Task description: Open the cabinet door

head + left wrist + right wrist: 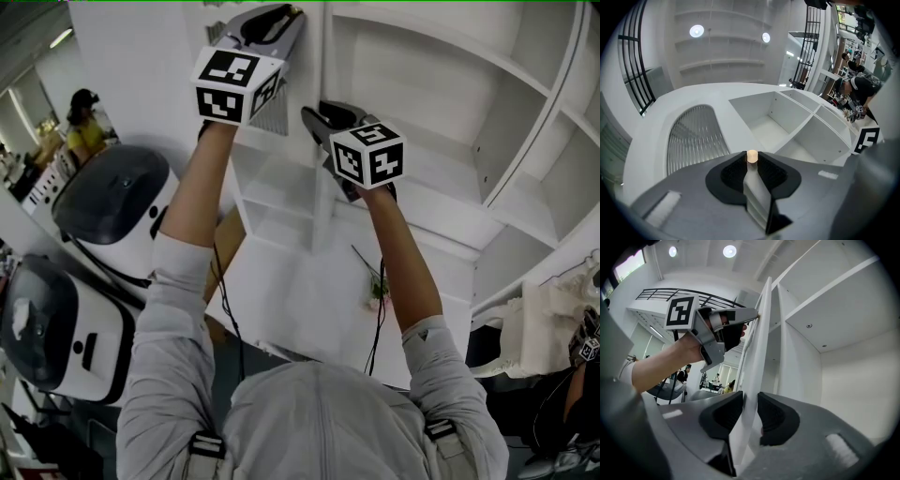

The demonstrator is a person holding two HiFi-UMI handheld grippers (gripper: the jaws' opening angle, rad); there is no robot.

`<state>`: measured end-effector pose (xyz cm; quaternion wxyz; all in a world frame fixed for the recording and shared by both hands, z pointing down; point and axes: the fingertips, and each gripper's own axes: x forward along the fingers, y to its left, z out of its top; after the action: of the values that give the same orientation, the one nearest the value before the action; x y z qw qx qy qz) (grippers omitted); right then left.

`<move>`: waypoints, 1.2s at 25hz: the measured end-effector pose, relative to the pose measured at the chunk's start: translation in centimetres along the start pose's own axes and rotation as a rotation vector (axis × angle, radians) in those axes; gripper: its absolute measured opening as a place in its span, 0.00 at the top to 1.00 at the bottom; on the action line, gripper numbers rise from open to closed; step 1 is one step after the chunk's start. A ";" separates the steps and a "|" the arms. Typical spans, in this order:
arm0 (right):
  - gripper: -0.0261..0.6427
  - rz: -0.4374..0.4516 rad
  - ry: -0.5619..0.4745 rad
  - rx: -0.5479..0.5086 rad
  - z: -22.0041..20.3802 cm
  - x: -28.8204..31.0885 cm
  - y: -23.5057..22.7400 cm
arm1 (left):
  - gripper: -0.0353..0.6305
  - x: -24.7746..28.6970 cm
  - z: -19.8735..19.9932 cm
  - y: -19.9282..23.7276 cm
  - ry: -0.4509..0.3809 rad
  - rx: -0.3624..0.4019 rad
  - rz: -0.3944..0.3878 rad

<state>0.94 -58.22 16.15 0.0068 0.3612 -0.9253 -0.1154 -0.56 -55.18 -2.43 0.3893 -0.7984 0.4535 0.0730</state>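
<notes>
The white cabinet door [318,192] stands edge-on in the head view, with a ribbed arched pane [273,116] set in it. My left gripper [289,15] is high on the door's edge, shut on the edge [757,197] just below a small wooden knob [752,156]. Lower on the same edge, my right gripper [315,118] has its pads [726,413] pressed on both faces of the door [761,333]. The right gripper view also shows the left gripper [752,314] above, at the door's edge. Open white shelves [441,84] lie behind the door.
Two white and black domed machines [112,202] [56,328] stand at the left. A small flower sprig [377,281] lies on the cabinet's lower ledge. White cloth [544,328] sits at the right, and a person [82,122] stands far off at the left.
</notes>
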 end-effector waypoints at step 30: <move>0.85 -0.225 0.044 0.025 2.3 -1.0 14.5 | 0.80 -12.6 3.7 4.5 -0.182 -0.115 -0.219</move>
<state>-8.27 -46.73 17.16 0.0098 0.4654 -0.8798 -0.0960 -10.48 -45.49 -1.56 0.3880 -0.8542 0.3217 0.1282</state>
